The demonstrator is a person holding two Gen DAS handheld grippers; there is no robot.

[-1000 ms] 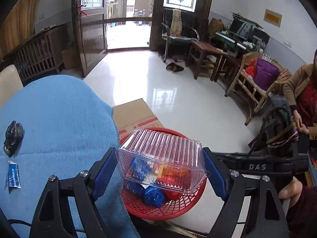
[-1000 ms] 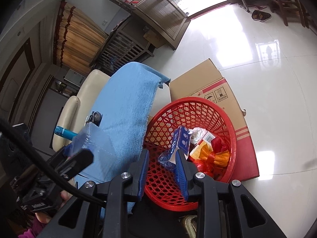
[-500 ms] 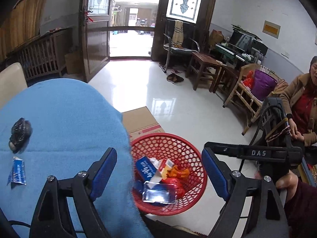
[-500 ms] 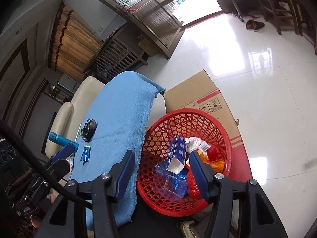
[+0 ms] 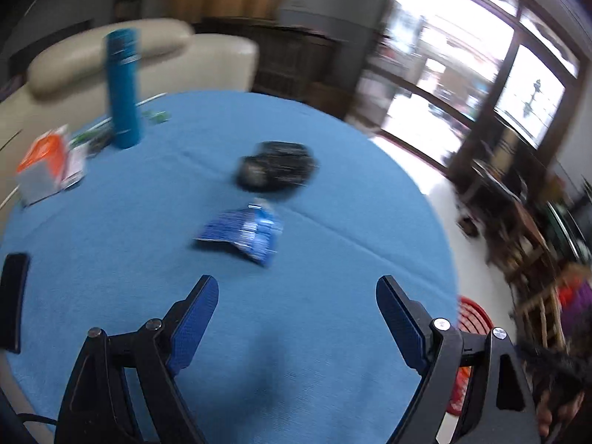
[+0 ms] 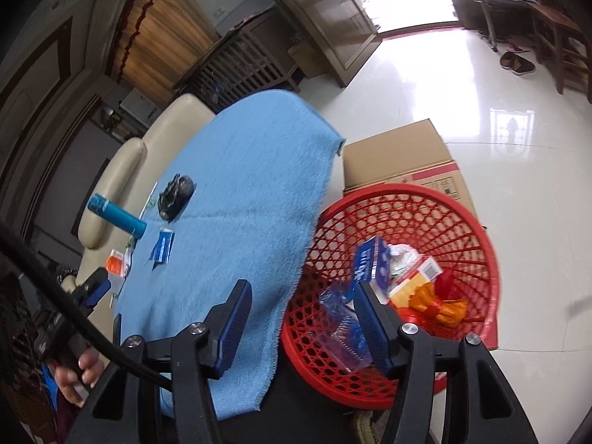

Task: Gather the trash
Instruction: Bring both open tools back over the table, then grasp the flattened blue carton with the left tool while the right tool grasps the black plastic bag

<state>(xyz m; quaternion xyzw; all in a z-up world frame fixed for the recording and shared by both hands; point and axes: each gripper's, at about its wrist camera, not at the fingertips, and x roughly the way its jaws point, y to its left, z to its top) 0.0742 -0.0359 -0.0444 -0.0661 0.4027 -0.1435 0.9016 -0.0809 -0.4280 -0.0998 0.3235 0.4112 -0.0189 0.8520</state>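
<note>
Trash sits in two places: some is in the red basket [image 6: 477,229] on the shiny white floor, and a blue crinkly wrapper [image 5: 242,232] lies flat on the table. The table wears a soft, fuzzy blue cloth [image 5: 314,333]. A tall blue bottle [image 5: 123,87] stands near the far edge, with a small orange and white box [image 5: 46,166] beside it. A lumpy black thing [image 5: 275,165] rests just past the wrapper. A cream sofa [image 5: 207,59] is behind the table, and a brown cardboard box [image 6: 396,159] lies behind the basket.

The basket is round, made of plastic with lots of little holes. Inside are a blue and white carton [image 6: 372,264], a see-through plastic box [image 6: 344,329], and orange and red wrappers [image 6: 438,301].

The left gripper [image 5: 296,318] is wide open above the cloth and holds nothing. A second ago it held the see-through box over the basket; now that box is in the basket. The right gripper [image 6: 301,327] is half open over the table edge and basket rim, with nothing in it. Its jaws have just been opening; before, they were pinched on the carton.
</note>
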